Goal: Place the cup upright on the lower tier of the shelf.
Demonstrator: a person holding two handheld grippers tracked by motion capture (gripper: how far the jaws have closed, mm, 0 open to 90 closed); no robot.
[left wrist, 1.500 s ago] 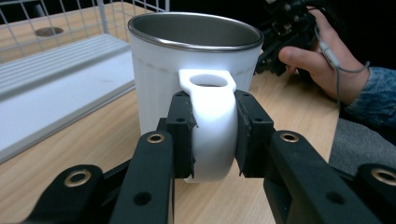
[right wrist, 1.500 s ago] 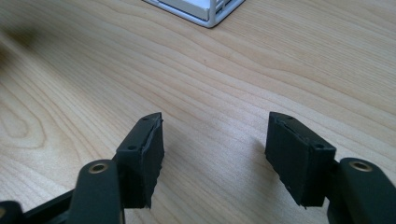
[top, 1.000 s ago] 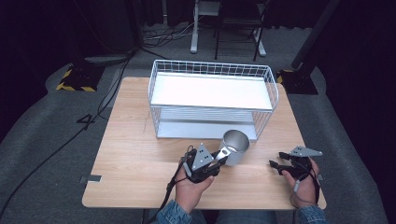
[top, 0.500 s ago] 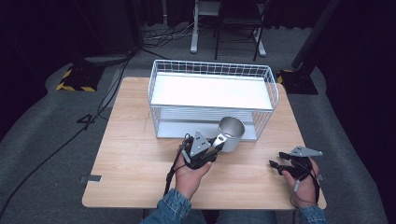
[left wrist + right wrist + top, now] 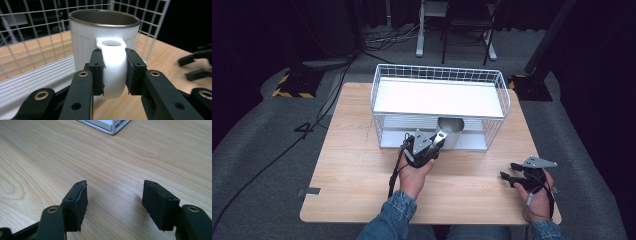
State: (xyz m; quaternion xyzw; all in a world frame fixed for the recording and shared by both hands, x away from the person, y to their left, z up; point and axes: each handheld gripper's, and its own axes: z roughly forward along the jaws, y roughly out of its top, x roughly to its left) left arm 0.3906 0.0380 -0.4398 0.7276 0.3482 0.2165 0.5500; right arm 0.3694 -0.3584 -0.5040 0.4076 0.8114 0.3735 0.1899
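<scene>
Between my left claw's (image 5: 113, 72) jaws sits the white handle (image 5: 113, 67) of a metal mug (image 5: 103, 37), pinched tight from both sides. Ahead of that claw, the mug stands upright at the open front of the wire basket (image 5: 382, 95), under its white shelf (image 5: 437, 97). Off to my right, well apart from the mug, my right claw (image 5: 115, 202) hangs low over bare wooden table (image 5: 140, 157), jaws spread wide, holding nothing.

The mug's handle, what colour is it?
White, like the mug; the handle shows best in the left gripper view.
</scene>
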